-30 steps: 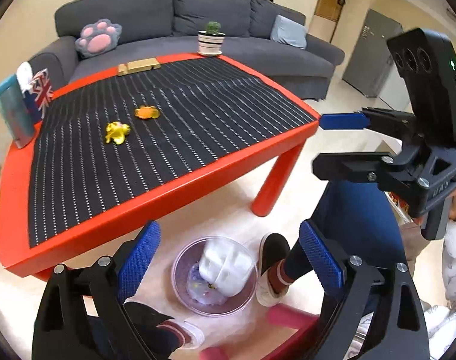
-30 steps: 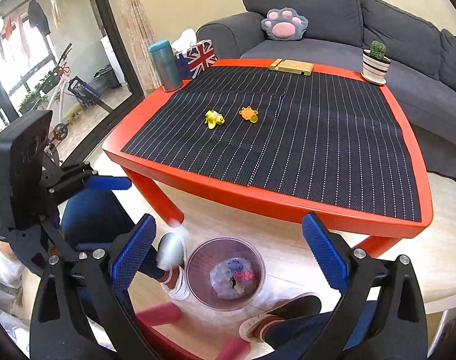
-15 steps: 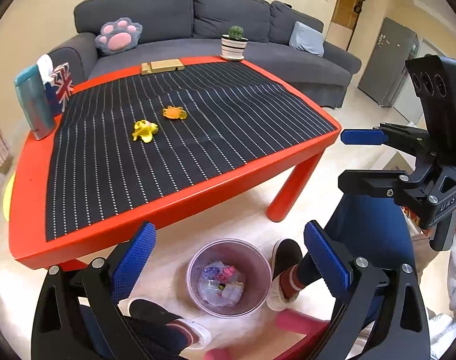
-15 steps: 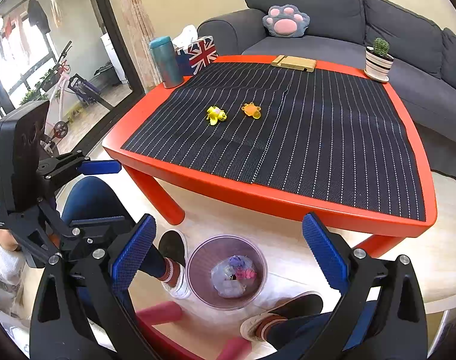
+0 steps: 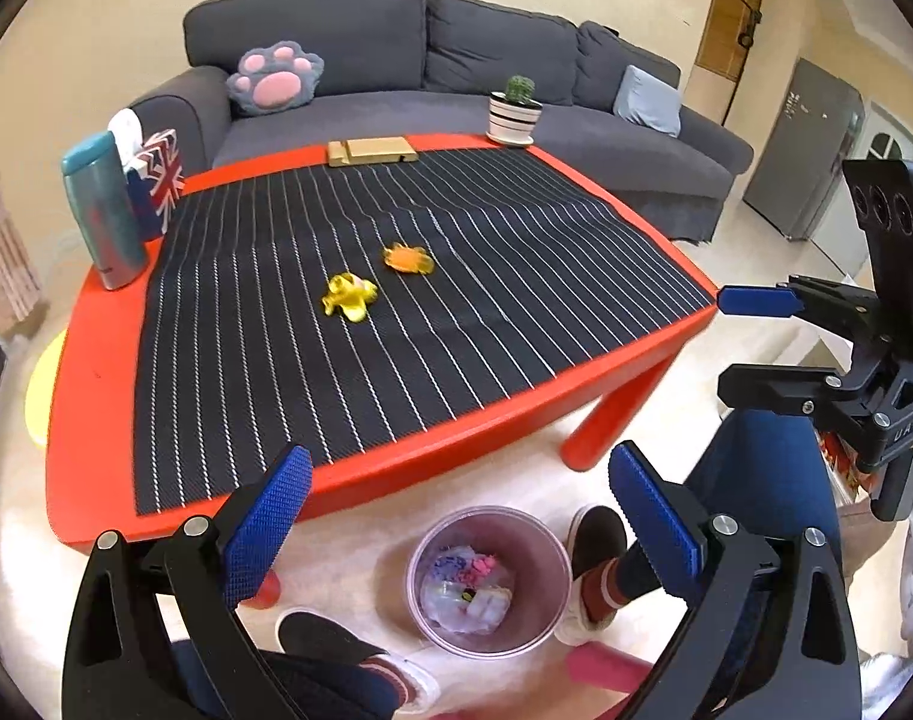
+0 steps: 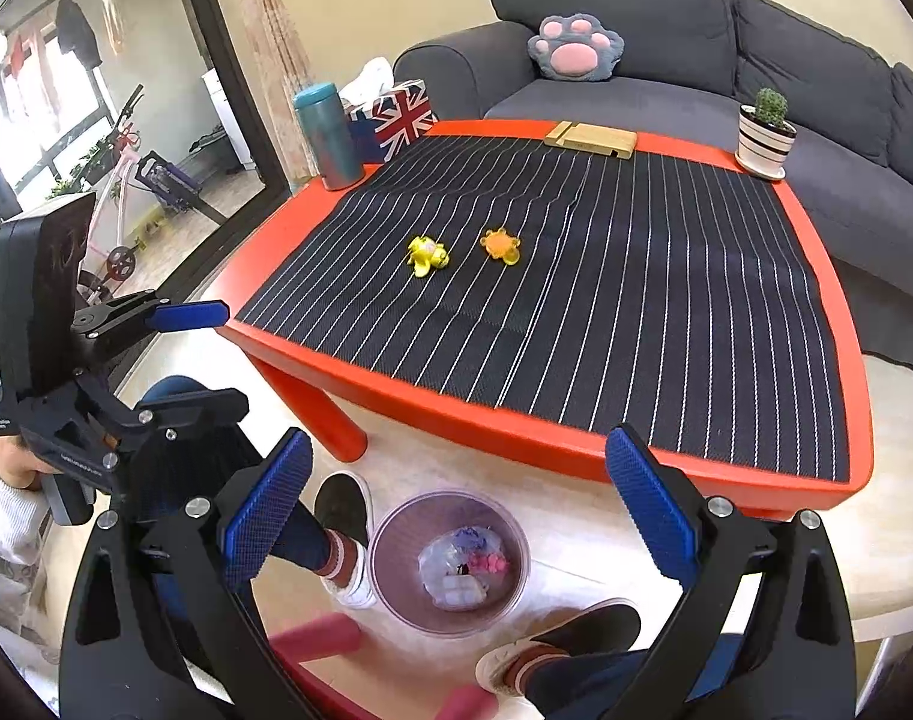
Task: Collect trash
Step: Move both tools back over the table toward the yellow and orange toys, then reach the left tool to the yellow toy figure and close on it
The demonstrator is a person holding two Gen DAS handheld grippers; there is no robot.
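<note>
A white crumpled piece that was seen one second ago on top of the bin's content is now sunk among the other scraps in the trash bin (image 5: 489, 579), so this drop is judged to be finished. The left gripper (image 5: 456, 531) is held above the bin and has been drawn a little up and away from it; its jaws are spread wide and nothing is kept between them. The right gripper (image 6: 450, 525) is also seen wide open and empty, hanging over the same bin, and it has hardly been moved.

The bin stands on the floor at the near edge of the red table (image 5: 84, 324), between the person's feet. Two pieces are left in the middle of the striped mat (image 5: 516, 324): a yellow scrap (image 5: 348, 297) on the left and an orange scrap (image 5: 408, 258) just beside it on the right, slightly farther. They are judged to be collected next, and both tools are free for this.
</note>
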